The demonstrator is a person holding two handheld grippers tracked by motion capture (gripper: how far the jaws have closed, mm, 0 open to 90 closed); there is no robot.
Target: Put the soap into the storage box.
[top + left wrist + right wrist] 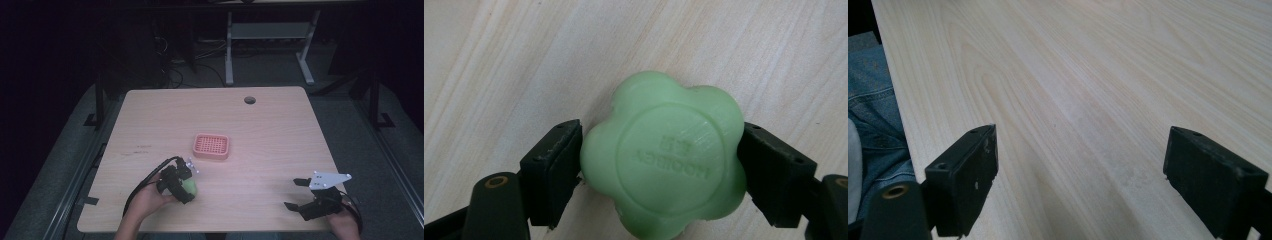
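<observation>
A pale green, flower-shaped soap (190, 187) (664, 155) with raised lettering lies on the wooden table (270, 135) near its front left. My left gripper (186, 183) (660, 159) is shut on it, one black pad pressed against each side. A pink soap dish (211, 155) with a perforated floor sits a little beyond it, near the table's middle. My right gripper (294, 193) (1083, 170) rests at the front right, open wide, with bare wood between its jaws.
A round cable hole (249, 100) is at the table's far edge. Blue denim (873, 125) lies past the table's front edge in the right gripper view. Desk legs (229, 47) and cables stand on the dark floor behind.
</observation>
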